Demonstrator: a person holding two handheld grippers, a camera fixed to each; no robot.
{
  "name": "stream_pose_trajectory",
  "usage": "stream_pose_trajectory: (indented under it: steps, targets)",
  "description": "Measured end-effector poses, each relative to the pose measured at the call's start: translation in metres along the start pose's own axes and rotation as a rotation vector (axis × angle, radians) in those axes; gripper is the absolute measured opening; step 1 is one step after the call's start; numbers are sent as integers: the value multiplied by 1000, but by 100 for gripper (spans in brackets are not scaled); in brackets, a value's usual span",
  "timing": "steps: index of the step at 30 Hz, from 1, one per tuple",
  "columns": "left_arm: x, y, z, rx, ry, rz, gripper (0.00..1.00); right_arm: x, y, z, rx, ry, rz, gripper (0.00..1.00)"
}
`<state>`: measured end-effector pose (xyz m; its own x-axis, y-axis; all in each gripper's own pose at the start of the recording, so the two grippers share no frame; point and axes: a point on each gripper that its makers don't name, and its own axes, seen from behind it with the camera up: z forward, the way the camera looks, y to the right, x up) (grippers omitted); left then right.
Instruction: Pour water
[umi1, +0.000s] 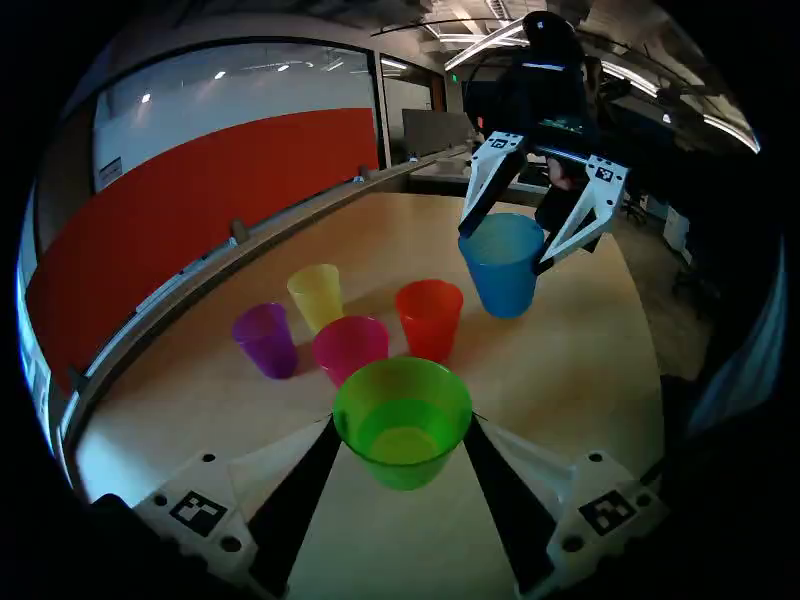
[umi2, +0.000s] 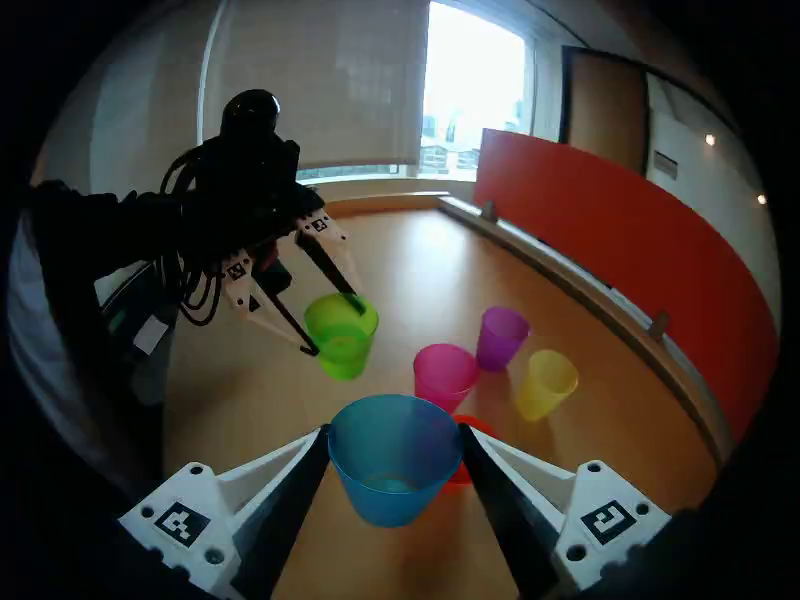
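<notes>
Green plastic cup (umi1: 402, 450), upright, sits between the jaws of the left gripper (umi1: 402, 420) at the near edge of the left gripper view. The jaws are partly closed, and both fingers press on the cup's sides. A pale disc low inside suggests a little water.

Across the wooden desk (umi1: 560, 370), at the far right of this view, the right gripper (umi2: 393, 440) holds a blue cup (umi2: 392, 480) the same way. Its jaws are drawn in around the cup, one finger against each side. The right gripper view looks down into this cup, where a faint level near the bottom may be a small amount of water. That cup is upright too. Whether either cup is lifted or resting on the desk is hard to tell.

Four more cups stand between the held ones, seen from the left gripper: purple (umi1: 266, 338) at the left, yellow (umi1: 316, 295) farther back, pink (umi1: 349, 347) nearest the green cup, and orange (umi1: 429, 317) to the right of pink. They are close together, and what is inside them cannot be seen.

The pour looks not yet begun. Both cups are gripped and ready, but neither is tipped and they are well apart, with no stream of water visible. What seems left is to bring one cup over another, tilt it, and let the water run. Which cup is meant to pour and which to receive cannot be told.
</notes>
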<state>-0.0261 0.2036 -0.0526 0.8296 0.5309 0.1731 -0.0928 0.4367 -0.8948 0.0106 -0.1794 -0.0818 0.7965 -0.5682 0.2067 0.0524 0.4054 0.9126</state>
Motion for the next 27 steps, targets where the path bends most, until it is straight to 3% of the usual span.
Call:
stream_pose_trajectory:
  steps: [27]
  targets:
    - [-26, 4, 19, -9, -41, -32, 86, -30, -27, 31, 72, -58, -13, 94]
